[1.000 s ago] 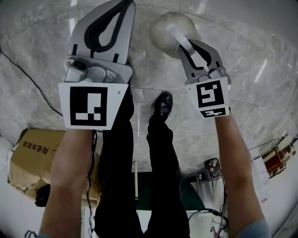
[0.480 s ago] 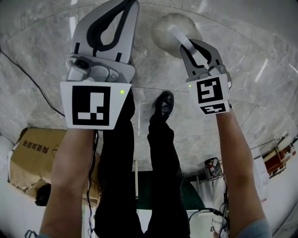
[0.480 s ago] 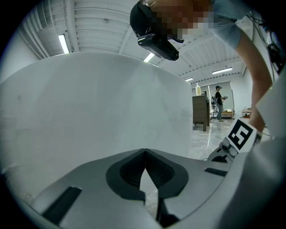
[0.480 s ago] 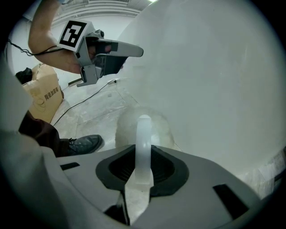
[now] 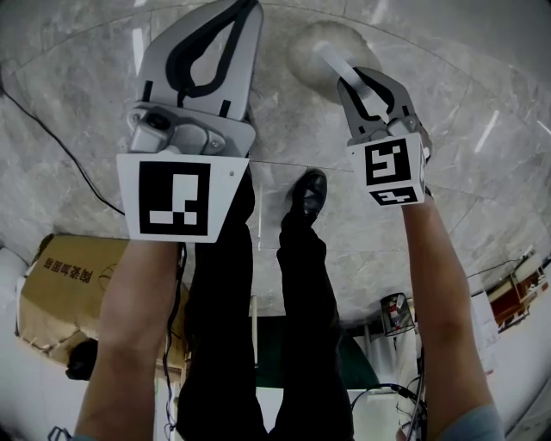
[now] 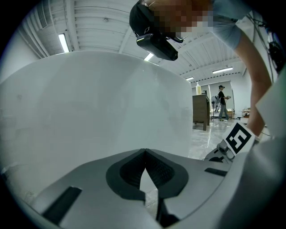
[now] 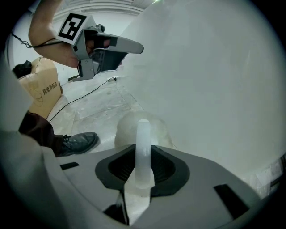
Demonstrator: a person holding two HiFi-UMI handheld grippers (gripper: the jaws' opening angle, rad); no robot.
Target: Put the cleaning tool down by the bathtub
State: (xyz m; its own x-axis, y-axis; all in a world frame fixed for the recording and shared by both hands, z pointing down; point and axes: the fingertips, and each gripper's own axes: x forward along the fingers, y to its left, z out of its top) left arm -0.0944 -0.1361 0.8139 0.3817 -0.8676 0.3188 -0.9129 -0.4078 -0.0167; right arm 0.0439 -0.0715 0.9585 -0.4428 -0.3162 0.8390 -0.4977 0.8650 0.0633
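Release beside the bathtub. The right hand-held gripper is opening, with the handle of the cleaning tool between its jaws. The tool's pale round head rests on the floor, just beside the tub wall. Best practice, as judged here: let the jaws part fully, then draw back along the handle so the tool is neither dragged nor tipped. The left hand-held gripper is closed and empty.

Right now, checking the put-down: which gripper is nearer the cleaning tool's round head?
Right. The right gripper has the tool's handle between its opening jaws, the round head just past its tips; the shut left gripper is off to its left.
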